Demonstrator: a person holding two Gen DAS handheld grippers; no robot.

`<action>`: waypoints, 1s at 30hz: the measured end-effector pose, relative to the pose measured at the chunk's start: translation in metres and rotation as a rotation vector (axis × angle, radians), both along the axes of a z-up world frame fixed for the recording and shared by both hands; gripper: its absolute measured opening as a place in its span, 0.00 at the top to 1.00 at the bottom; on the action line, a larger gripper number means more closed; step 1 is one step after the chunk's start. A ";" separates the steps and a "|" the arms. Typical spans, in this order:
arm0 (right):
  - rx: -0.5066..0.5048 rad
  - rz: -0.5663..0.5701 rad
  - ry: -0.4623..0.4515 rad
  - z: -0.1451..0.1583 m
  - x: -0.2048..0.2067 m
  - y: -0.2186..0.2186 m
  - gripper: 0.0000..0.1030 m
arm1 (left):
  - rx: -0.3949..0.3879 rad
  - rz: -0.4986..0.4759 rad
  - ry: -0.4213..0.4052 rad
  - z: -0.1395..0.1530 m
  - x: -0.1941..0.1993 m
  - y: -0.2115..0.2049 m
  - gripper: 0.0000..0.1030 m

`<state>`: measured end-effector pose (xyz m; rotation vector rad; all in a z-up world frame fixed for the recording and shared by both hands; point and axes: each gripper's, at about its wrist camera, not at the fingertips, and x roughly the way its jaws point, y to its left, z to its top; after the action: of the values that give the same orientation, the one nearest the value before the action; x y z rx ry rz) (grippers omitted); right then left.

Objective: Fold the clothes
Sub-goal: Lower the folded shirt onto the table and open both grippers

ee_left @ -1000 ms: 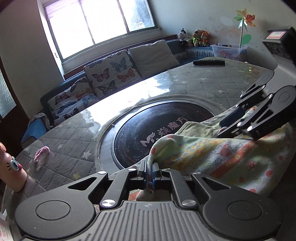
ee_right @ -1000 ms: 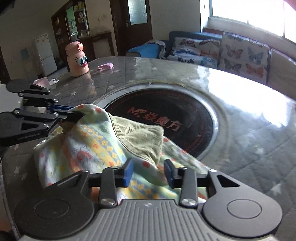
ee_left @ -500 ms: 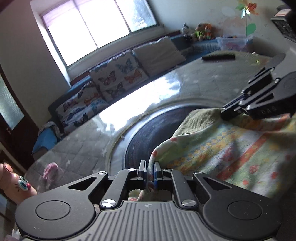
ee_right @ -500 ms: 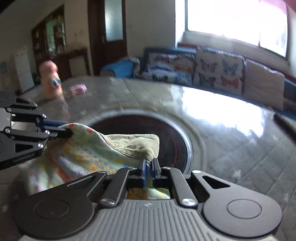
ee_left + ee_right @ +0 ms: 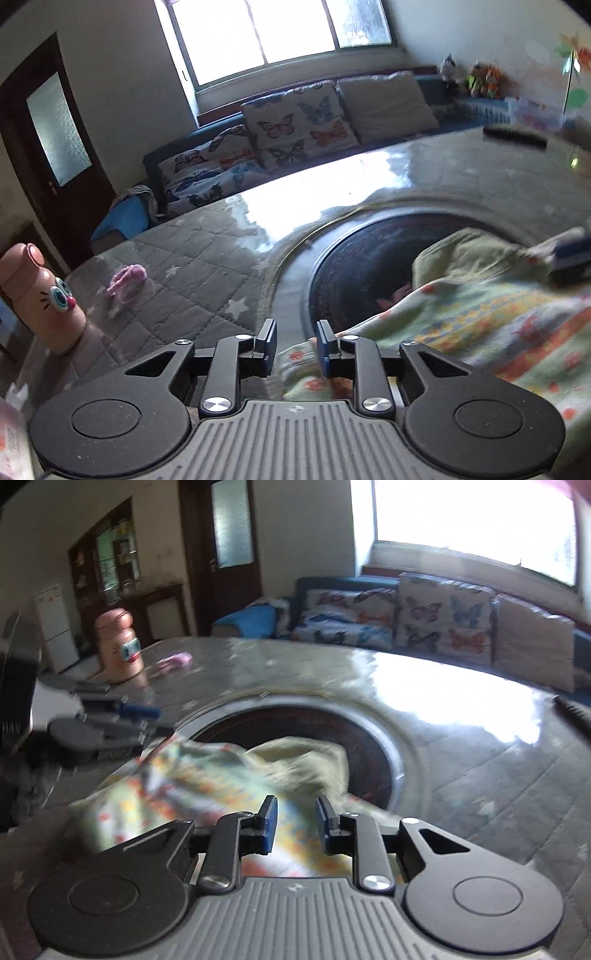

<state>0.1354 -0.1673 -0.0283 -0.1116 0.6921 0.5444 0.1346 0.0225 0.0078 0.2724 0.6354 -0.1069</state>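
Left wrist view, left to right. A pink bottle with a cartoon face (image 5: 44, 295) stands at the far left of the counter (image 5: 192, 258), which carries a quilted grey cover. A small pink item (image 5: 127, 278) lies just right of the bottle. The left hand-held gripper (image 5: 294, 341) occupies the lower centre. Its jaws are opening, with a clear gap between the blue pads. An edge of the patterned garment (image 5: 480, 325) lies below and just right of that gap; the pads do not press on it. The garment (pastel print outside, olive lining) spreads to the right, partly over the dark round inset (image 5: 369, 258) in the counter. The blurred tip of the right hand-held gripper (image 5: 570, 254) rests at the garment's far right edge.

Right wrist view, left to right. The left hand-held gripper (image 5: 140, 716) sits beside the garment's left corner, apart from it. The garment (image 5: 207, 775) lies slack in the middle, its olive fold over the inset rim. The right hand-held gripper (image 5: 294, 821) hangs directly above the garment; its jaws are opening and the pads stand clear of the cloth. A sofa (image 5: 424, 627) with butterfly cushions stands behind the counter.
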 end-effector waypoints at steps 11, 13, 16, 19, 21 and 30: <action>0.002 -0.049 0.089 -0.020 0.036 0.014 0.79 | -0.084 -0.203 0.076 -0.003 0.011 -0.060 0.80; 0.008 -0.057 0.072 -0.016 0.032 0.013 0.79 | -0.090 -0.186 0.096 -0.009 0.019 -0.061 0.80; 0.009 -0.046 0.033 -0.009 0.020 0.010 0.78 | -0.104 -0.161 0.102 -0.015 0.024 -0.060 0.80; 0.016 -0.007 0.012 -0.004 0.002 0.009 0.78 | -0.102 -0.150 0.098 -0.020 0.023 -0.059 0.80; 0.020 0.024 0.016 -0.005 -0.012 0.007 0.78 | -0.098 -0.145 0.096 -0.022 0.021 -0.060 0.80; 0.042 -0.007 0.013 -0.008 -0.045 -0.016 0.73 | -0.134 -0.109 0.044 -0.008 -0.007 -0.043 0.79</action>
<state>0.0909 -0.1833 -0.0364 -0.0667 0.6929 0.5529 0.1274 -0.0203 0.0000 0.1760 0.6538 -0.2596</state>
